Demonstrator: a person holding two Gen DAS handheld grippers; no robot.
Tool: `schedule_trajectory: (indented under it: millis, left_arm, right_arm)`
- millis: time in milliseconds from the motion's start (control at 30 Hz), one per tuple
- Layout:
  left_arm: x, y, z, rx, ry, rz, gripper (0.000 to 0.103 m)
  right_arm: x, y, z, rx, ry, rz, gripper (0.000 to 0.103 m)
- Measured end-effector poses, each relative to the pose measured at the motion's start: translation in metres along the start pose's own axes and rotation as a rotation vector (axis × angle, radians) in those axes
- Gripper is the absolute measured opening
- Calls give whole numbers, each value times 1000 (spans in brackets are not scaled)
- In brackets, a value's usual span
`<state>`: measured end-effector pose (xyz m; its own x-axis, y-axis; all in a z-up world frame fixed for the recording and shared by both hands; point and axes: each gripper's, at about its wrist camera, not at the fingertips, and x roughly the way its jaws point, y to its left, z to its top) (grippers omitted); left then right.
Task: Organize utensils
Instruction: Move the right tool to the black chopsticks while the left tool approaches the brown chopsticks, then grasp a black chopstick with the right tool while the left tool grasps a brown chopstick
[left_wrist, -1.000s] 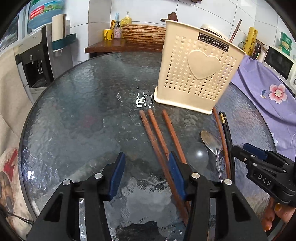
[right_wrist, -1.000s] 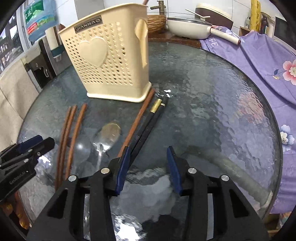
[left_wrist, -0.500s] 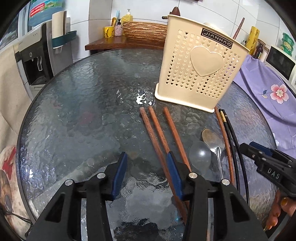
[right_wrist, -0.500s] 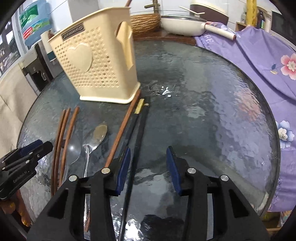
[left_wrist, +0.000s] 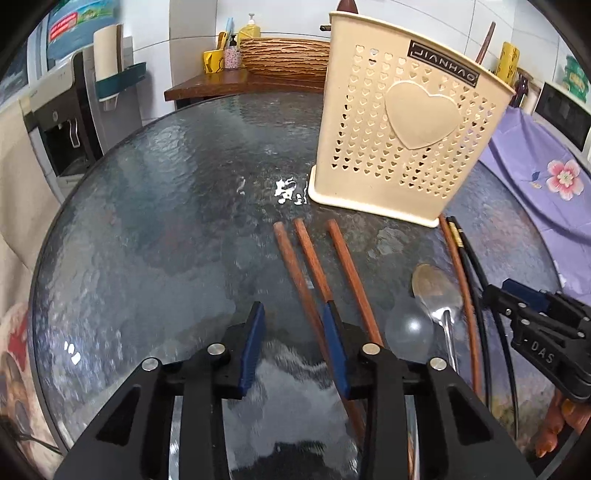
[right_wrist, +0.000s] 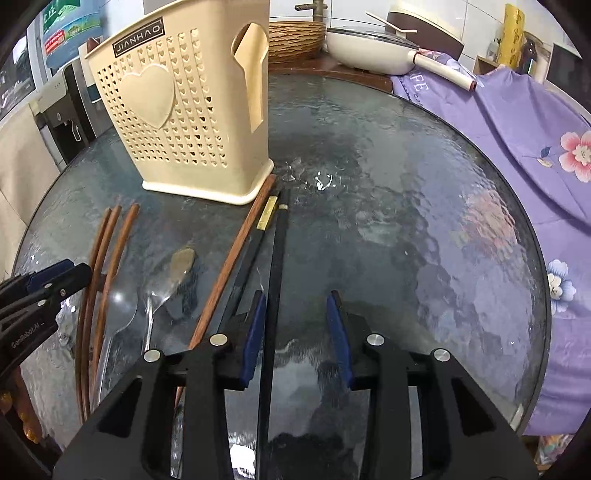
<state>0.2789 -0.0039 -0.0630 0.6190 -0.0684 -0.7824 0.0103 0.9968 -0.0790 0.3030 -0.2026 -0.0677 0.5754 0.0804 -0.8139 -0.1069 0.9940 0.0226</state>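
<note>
While spread wide above the round glass counter (left_wrist: 147, 221), left hand-held gripper (left_wrist: 293, 317) at lower centre of its own view, blue pads apart and holding nothing. Just right of it, three brown wooden chopsticks (left_wrist: 314, 273) lying side by side, far ends pointing toward the cream perforated utensil holder (left_wrist: 410, 122) standing upright at upper right of that frame. Farther right, a clear plastic spoon (left_wrist: 408, 326) beside a metal spoon (left_wrist: 436, 291), then a fourth brown chopstick (left_wrist: 463, 291) and a pair of black chopsticks (left_wrist: 476, 266), one with a gold band.

In the right wrist view, same holder at upper left, utensils fanned across the lower left, black chopsticks running from the holder's base toward the frame's bottom. At lower centre, right hand-held gripper (right_wrist: 297, 310) likewise open and empty, one black chopstick (right_wrist: 275, 273) lying between its pads, nearer the left one. Purple floral cloth (right_wrist: 517, 122) along the right edge.
</note>
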Motion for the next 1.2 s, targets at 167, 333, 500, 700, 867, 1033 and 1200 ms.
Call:
schedule_trajectory:
  millis: [167, 333, 500, 700, 867, 1033, 1200]
  left_arm:
    - [12, 2, 14, 27, 11, 21, 25]
    - [19, 1, 26, 40, 30, 14, 22]
    - [23, -2, 32, 57, 41, 17, 16]
    - [25, -1, 37, 44, 61, -11, 9]
    - [24, 5, 35, 23, 45, -39, 7]
    - [16, 13, 31, -28, 35, -101, 7]
    - [-16, 14, 35, -33, -36, -132, 7]
  right_arm:
    - [11, 4, 16, -17, 6, -15, 34]
    - [24, 5, 34, -22, 11, -13, 30]
    - [36, 6, 50, -20, 28, 11, 20]
    - [44, 7, 58, -38, 32, 19, 9]
    - [39, 0, 53, -21, 6, 59, 8]
    - [20, -15, 52, 19, -43, 124, 8]
    - [-15, -22, 55, 13, -128, 178, 8]
